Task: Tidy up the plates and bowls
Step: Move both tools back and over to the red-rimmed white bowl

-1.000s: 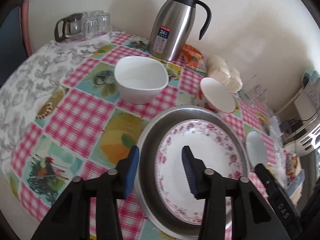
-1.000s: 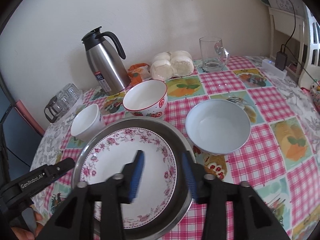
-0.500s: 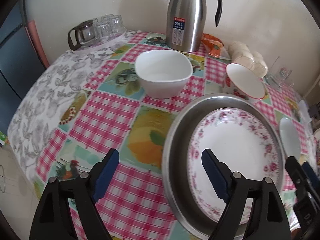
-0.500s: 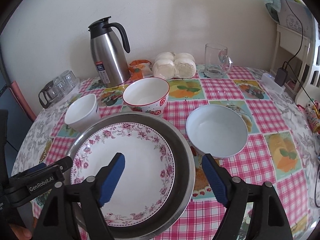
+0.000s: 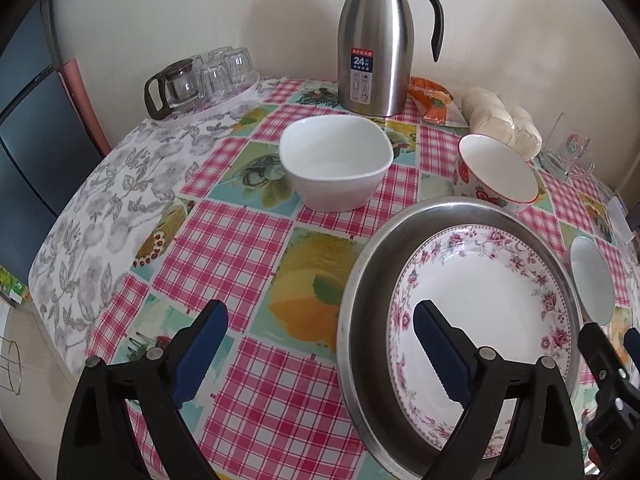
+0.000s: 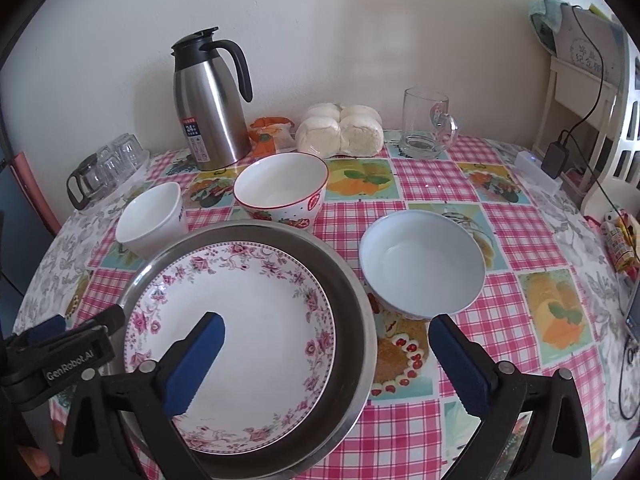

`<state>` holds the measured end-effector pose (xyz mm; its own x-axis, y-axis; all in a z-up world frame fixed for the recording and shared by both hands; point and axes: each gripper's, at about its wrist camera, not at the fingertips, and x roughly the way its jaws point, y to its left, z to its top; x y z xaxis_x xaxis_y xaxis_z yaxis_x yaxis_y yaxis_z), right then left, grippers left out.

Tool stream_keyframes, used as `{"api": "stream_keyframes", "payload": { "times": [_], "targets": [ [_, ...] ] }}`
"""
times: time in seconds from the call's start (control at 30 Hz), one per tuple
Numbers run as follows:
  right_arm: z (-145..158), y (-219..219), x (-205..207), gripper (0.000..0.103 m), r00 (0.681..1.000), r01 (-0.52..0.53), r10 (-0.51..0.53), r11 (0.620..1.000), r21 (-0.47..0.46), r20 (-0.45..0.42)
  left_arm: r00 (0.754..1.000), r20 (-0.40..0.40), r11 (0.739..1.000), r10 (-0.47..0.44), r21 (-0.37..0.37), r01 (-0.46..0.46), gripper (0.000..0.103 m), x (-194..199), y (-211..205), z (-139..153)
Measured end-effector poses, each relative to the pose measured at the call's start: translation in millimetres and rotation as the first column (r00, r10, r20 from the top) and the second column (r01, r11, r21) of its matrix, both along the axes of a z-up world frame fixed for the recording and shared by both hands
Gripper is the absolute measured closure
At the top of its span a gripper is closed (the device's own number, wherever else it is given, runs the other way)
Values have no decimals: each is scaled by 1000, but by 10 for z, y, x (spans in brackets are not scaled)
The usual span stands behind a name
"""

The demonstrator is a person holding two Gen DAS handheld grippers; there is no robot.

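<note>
The floral plate lay inside the steel basin on the table. Three bowls stood nearby. The left gripper and right gripper were opening, nothing between their jaws. The plate appeared rigid, glazed, slippery and breakable; its raised rim offered the likeliest hold.

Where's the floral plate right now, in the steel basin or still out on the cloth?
In. The floral plate lies flat inside the steel basin, the basin's rim showing around it in both views.
</note>
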<state>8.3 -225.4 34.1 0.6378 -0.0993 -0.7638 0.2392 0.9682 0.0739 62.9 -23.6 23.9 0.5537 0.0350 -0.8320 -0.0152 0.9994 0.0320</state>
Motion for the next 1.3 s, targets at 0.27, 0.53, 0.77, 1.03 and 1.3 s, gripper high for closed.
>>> {"api": "stream_keyframes", "payload": {
  "times": [0.27,0.53,0.77,1.03,1.3],
  "targets": [
    [25,-60,-4,0,999,19,-19,1000,2,31,992,116,999,-43,-3,43,9,56,-74,161],
    [55,-177,-10,0,994,53,-55,998,28,92,984,179,995,-21,-88,37,9,213,-120,295],
    [13,-214,46,0,995,47,-48,999,9,91,979,201,987,-25,-149,55,9,371,-271,326],
    [-43,-351,126,0,995,51,-54,998,40,82,971,226,971,-73,-205,121,9,511,-505,313],
    [-6,-497,321,0,996,52,-56,997,53,74,953,280,957,-118,-225,184,9,603,-567,391]
  ]
}}
